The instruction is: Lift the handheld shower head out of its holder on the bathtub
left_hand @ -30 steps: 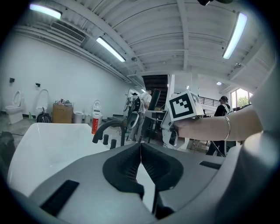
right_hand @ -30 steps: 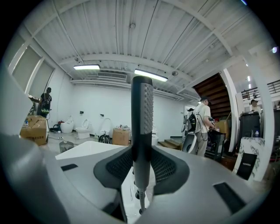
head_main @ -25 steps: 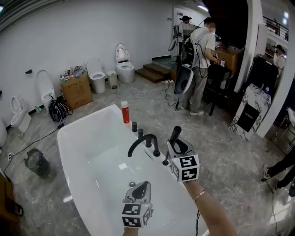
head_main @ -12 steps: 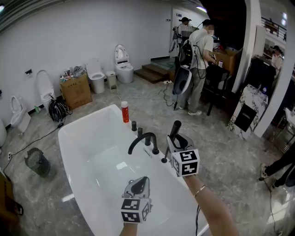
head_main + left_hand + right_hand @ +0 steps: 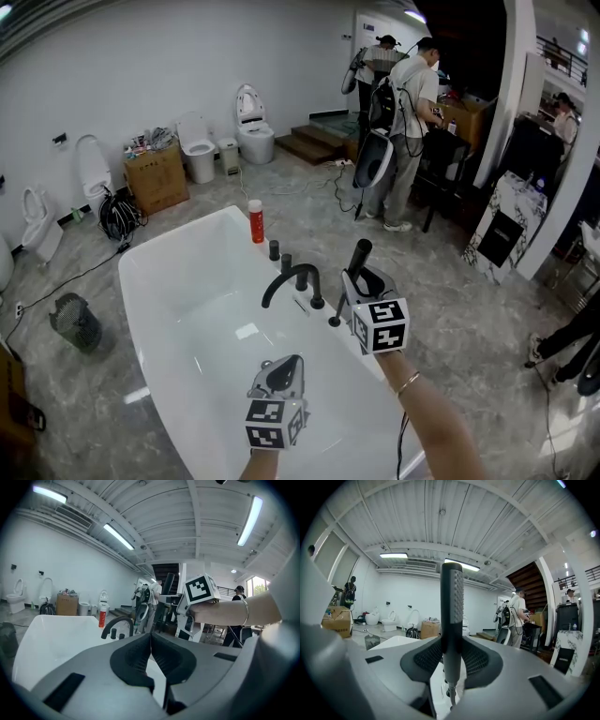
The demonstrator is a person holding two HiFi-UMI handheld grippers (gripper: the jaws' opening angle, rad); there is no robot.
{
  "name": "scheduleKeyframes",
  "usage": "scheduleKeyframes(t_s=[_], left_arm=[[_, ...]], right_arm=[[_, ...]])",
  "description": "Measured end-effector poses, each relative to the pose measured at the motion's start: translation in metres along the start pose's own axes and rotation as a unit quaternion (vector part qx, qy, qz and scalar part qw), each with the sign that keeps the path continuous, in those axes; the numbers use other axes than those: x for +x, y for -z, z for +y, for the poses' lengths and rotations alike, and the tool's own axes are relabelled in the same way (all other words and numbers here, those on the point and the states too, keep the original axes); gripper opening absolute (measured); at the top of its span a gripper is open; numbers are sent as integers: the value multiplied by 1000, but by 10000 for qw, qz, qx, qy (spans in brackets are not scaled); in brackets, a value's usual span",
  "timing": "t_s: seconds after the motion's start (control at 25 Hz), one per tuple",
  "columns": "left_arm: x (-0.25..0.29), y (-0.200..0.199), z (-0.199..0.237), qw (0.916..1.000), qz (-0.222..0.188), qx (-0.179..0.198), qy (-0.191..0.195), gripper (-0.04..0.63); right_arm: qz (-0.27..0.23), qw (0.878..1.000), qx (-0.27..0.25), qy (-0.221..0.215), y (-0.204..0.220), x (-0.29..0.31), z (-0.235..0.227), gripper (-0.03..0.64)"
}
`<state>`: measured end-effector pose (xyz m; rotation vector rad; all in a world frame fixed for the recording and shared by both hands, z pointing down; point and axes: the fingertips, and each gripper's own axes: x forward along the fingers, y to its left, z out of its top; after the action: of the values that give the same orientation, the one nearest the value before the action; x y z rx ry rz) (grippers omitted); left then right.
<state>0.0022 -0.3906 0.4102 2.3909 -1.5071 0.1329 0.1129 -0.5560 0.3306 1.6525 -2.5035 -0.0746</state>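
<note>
My right gripper [image 5: 362,278] is shut on the black handheld shower head [image 5: 358,256], which stands upright above the near right rim of the white bathtub [image 5: 159,267]. In the right gripper view the ribbed handle [image 5: 452,616] sits squeezed between both pads, and its hose [image 5: 451,692] hangs below. A small black fitting [image 5: 334,322] on the rim lies just under it, beside the curved black faucet [image 5: 292,280]. My left gripper [image 5: 282,371] hovers over the tub's inside, shut with nothing between its pads [image 5: 140,656].
A red bottle [image 5: 255,221] and black knobs [image 5: 275,250] stand on the tub's far rim. Toilets [image 5: 254,127], a cardboard box [image 5: 156,176] and a wire basket [image 5: 74,322] lie to the left. People [image 5: 410,112] stand at the back right.
My right gripper has risen slightly with the shower head in it. The left gripper has also come up a little over the tub.
</note>
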Motion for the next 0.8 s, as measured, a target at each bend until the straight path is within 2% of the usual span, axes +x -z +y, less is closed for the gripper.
scheduleKeyframes(t_s=[0.8], left_arm=[[11, 1, 4, 10000, 4, 40, -25, 20]], right_arm=[[37, 9998, 174, 97, 6, 5, -11, 130]])
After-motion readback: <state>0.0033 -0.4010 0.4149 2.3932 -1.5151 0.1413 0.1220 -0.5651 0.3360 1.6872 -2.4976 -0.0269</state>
